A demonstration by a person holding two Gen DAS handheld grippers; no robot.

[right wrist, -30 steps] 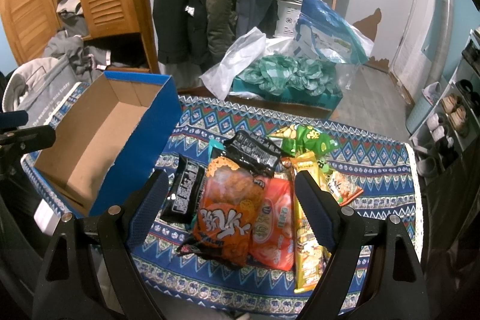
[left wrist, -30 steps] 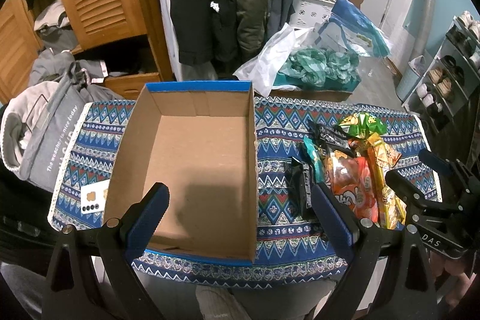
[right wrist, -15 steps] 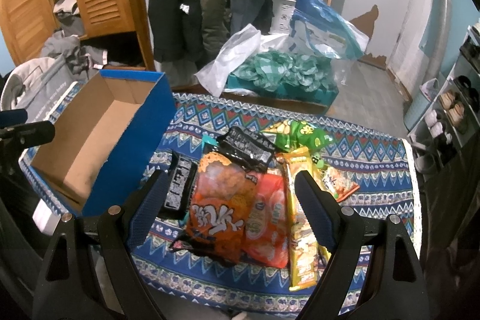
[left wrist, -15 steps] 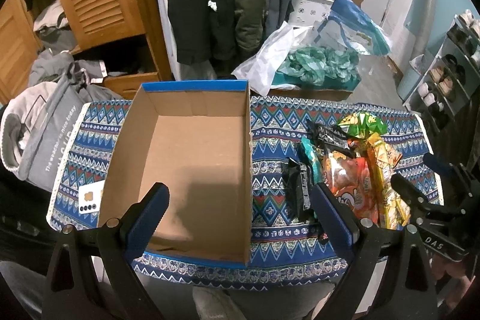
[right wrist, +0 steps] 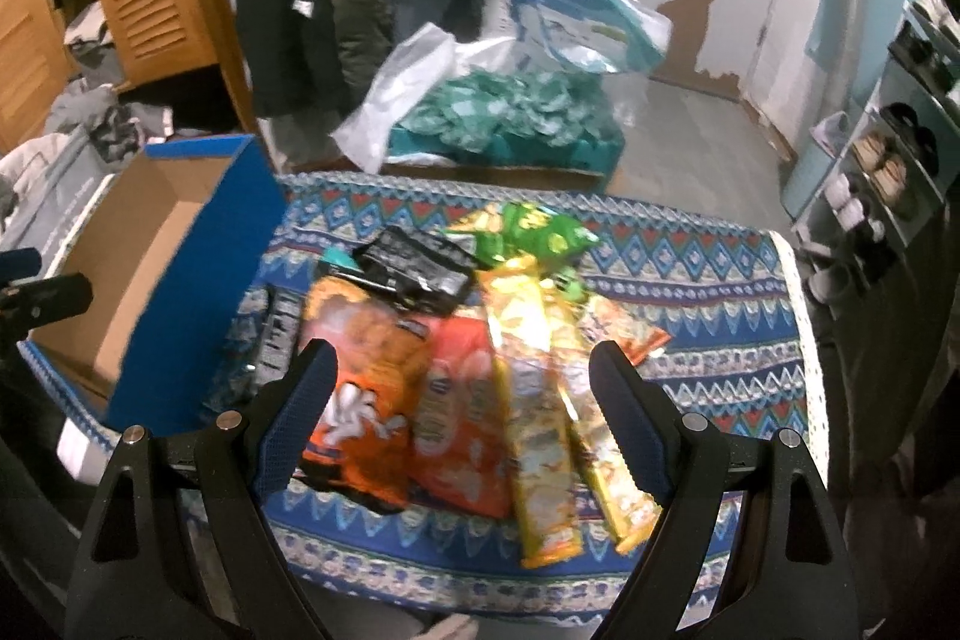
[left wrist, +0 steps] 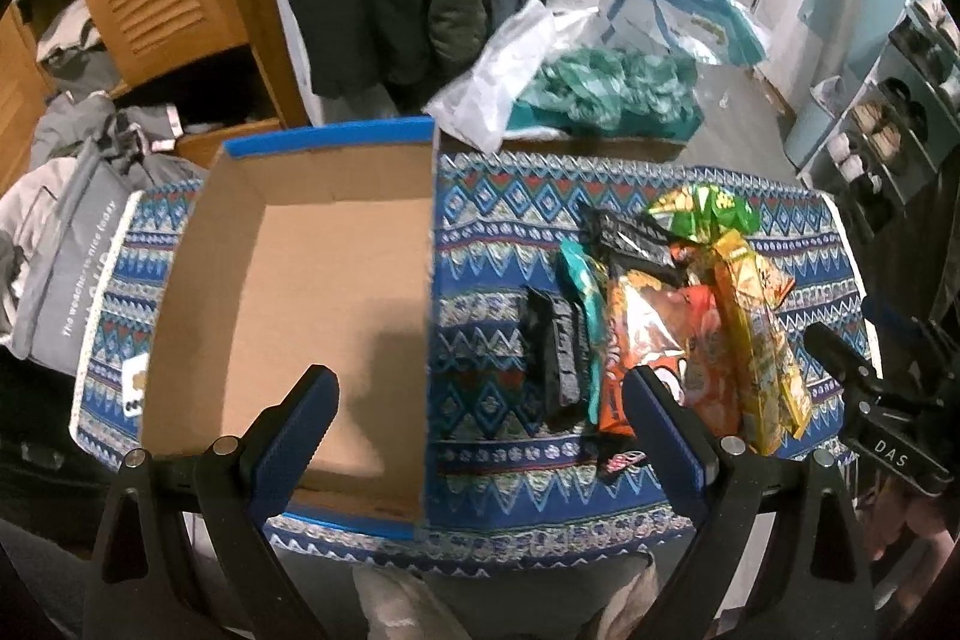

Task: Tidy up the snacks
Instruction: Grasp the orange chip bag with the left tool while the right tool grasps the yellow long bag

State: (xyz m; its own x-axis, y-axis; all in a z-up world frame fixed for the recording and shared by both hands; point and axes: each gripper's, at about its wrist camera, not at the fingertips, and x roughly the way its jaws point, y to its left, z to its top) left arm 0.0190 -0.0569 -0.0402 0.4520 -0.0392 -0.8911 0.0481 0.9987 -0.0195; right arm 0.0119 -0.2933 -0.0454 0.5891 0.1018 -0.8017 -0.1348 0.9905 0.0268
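Patterned cloth (left wrist: 480, 232) covers the worktop. On it an empty cardboard box (left wrist: 336, 292) sits left of a heap of snack packets (right wrist: 456, 358). Left gripper (left wrist: 480, 400) and right gripper (right wrist: 462, 370) hover with fingers spread wide, holding nothing.

The right wrist view is smeared with motion blur, so the printing on the orange bag (right wrist: 360, 388) and the yellow packets (right wrist: 534, 400) cannot be read. The teal packet (right wrist: 339, 257) shows only a corner from under the black bag (right wrist: 420, 271). In the left wrist view, the cardboard box (left wrist: 312, 292) half covers a white card (left wrist: 135, 388), and the near tabletop (left wrist: 510, 478) edge is hidden behind the gripper arms.
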